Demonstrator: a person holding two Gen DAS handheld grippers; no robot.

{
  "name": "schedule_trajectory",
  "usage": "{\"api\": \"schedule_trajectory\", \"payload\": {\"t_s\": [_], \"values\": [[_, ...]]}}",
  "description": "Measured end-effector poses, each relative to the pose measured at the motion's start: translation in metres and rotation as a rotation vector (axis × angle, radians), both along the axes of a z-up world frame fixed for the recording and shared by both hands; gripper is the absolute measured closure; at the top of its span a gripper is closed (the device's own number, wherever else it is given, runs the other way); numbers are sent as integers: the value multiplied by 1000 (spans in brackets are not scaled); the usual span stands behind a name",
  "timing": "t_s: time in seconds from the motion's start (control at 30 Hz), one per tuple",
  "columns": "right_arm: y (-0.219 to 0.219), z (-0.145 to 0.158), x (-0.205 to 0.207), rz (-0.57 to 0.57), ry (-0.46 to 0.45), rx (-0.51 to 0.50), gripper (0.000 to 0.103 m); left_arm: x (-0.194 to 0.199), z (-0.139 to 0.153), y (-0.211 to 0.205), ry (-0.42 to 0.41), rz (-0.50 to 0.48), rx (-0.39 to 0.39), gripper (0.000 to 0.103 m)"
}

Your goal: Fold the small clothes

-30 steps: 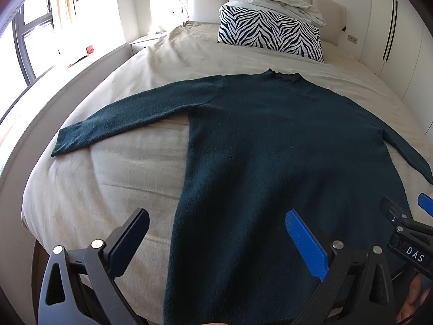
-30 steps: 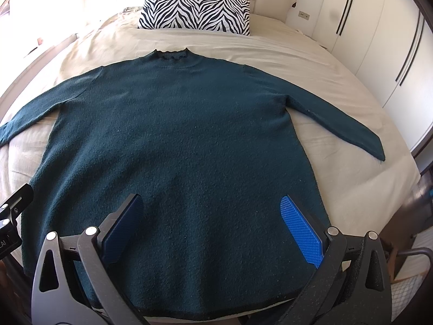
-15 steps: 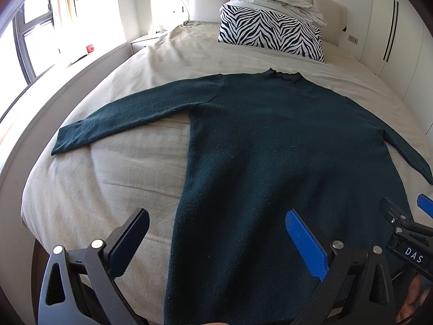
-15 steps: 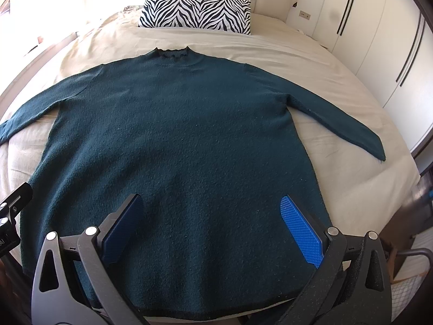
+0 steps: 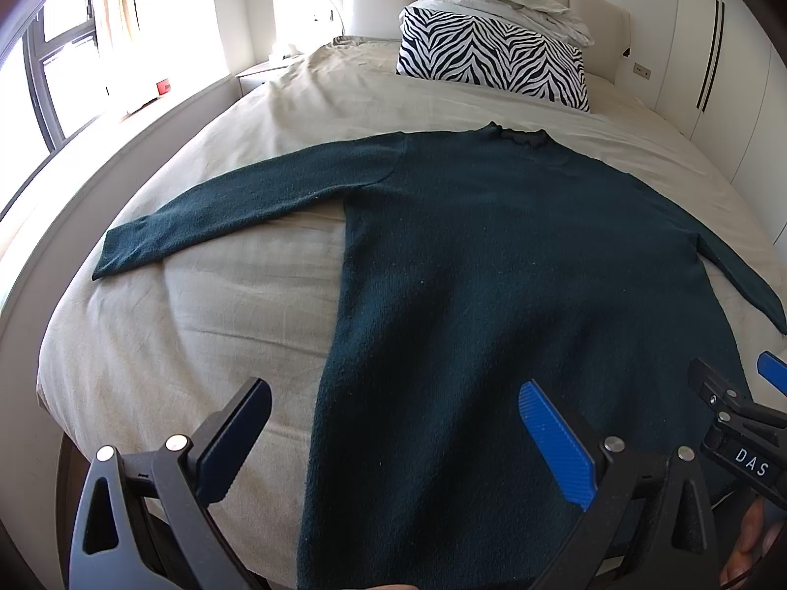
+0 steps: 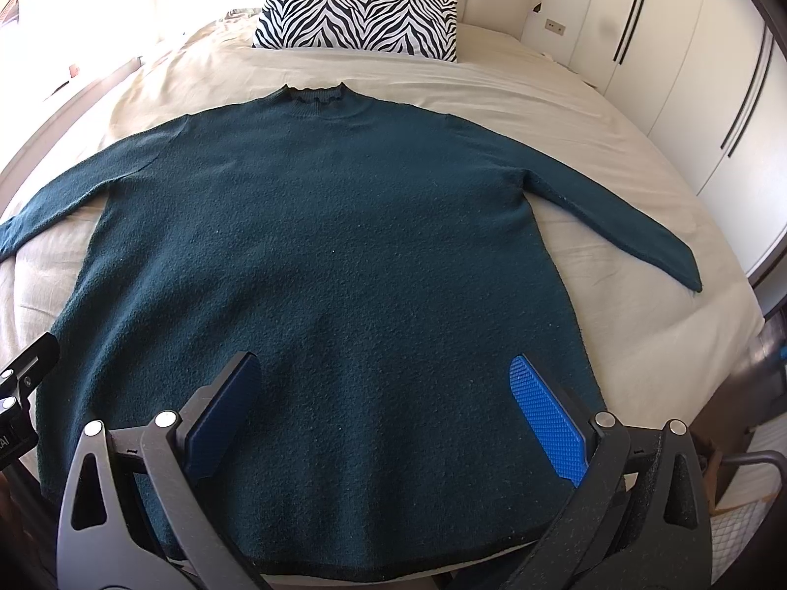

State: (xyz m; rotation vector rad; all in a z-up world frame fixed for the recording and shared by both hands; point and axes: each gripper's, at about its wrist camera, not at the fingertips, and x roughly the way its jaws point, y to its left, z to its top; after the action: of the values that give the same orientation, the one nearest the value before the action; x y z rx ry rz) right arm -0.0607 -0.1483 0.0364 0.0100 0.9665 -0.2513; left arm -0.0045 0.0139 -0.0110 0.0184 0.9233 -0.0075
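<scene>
A dark teal sweater [image 5: 492, 270] [image 6: 319, 246] lies flat and face up on the beige bed, collar toward the headboard, both sleeves spread out sideways. My left gripper [image 5: 393, 403] hovers open above the sweater's lower left edge, nothing between its fingers. My right gripper [image 6: 383, 383] hangs open over the lower middle of the sweater, just above the hem [image 6: 344, 573], empty. The right gripper's tip [image 5: 733, 418] shows at the right of the left wrist view, and the left gripper's tip [image 6: 24, 378] at the left edge of the right wrist view.
A zebra-print pillow [image 5: 492, 59] [image 6: 359, 14] with crumpled white bedding on top sits by the headboard. Windows [image 5: 44, 73] line the left side, white wardrobe doors [image 6: 688, 73] the right. Bare beige sheet [image 5: 196, 319] lies left of the sweater.
</scene>
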Motion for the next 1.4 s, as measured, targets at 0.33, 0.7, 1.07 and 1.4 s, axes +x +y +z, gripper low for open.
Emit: {"api": "schedule_trajectory", "payload": {"t_s": [0.33, 0.7, 1.07, 1.4], "values": [[1, -1, 0, 0, 3, 0, 0, -1, -3, 0, 2, -2, 0, 0], [-1, -3, 3, 0, 13, 6, 0, 0, -4, -3, 9, 2, 4, 0], [-111, 0, 9, -116, -59, 319, 0, 10, -8, -10, 4, -49, -4, 0], [-378, -58, -38, -585, -354, 908, 11, 52, -22, -21, 43, -95, -213, 0]]}}
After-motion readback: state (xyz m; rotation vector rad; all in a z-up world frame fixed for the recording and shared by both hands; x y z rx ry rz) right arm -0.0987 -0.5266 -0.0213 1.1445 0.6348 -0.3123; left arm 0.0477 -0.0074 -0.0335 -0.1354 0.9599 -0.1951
